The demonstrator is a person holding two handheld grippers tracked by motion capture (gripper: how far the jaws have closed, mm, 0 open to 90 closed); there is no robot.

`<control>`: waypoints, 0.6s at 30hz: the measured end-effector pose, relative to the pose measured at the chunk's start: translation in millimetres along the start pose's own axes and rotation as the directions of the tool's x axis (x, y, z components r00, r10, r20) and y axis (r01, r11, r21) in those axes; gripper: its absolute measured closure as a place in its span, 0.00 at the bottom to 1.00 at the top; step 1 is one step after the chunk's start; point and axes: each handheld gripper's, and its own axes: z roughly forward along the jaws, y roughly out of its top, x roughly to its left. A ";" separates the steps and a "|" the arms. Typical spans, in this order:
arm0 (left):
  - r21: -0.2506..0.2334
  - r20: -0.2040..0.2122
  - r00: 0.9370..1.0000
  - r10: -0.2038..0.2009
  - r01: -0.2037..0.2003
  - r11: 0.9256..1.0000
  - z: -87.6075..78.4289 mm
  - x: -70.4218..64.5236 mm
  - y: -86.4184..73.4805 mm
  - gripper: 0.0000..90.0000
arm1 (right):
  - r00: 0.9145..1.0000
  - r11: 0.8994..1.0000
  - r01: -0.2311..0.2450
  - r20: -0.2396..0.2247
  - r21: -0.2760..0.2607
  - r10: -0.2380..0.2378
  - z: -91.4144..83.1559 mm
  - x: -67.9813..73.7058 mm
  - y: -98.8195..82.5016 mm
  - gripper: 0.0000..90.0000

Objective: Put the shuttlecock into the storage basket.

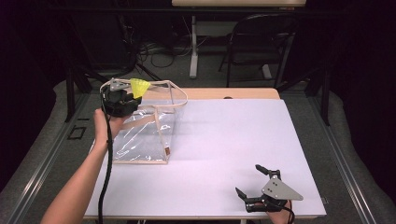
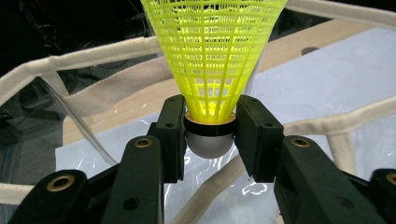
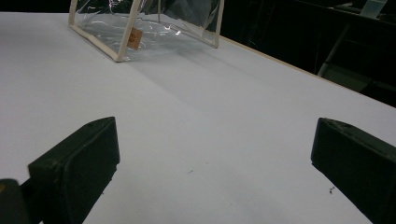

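A yellow plastic shuttlecock (image 2: pixel 212 51) with a grey rounded base is pinched at its base between the pads of my left gripper (image 2: pixel 210 133). In the high view that left gripper (image 1: pixel 125 99) hovers over the open top of a clear plastic bag (image 1: pixel 142 135) with cream fabric trim, the yellow shuttlecock (image 1: pixel 139 87) sticking out past the rim. The bag's mouth and straps (image 2: pixel 93 91) lie right beneath the jaws. My right gripper (image 1: pixel 254 182) rests low at the table's near right, jaws wide apart with nothing between them; its pads (image 3: pixel 79 158) frame bare tabletop.
The white table (image 1: pixel 224 140) has a wooden strip along its far edge. Seen from the right gripper, the bag (image 3: pixel 140 28) stands far off at the upper left. A dark chair (image 1: pixel 261 42) and a table leg (image 1: pixel 194 46) stand beyond the table on the floor.
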 end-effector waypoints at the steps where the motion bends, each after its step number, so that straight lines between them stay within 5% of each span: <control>1: 0.005 0.001 1.000 0.000 0.000 1.000 0.5 0.3 0.0 0.71 | 1.000 1.000 -0.001 0.000 0.000 0.001 0.0 0.0 0.0 0.01; 18: 0.062 0.005 1.000 -0.009 0.009 0.998 6.7 4.8 -2.1 0.71 | 1.000 1.000 0.002 -0.001 0.003 -0.002 0.4 0.3 0.0 0.01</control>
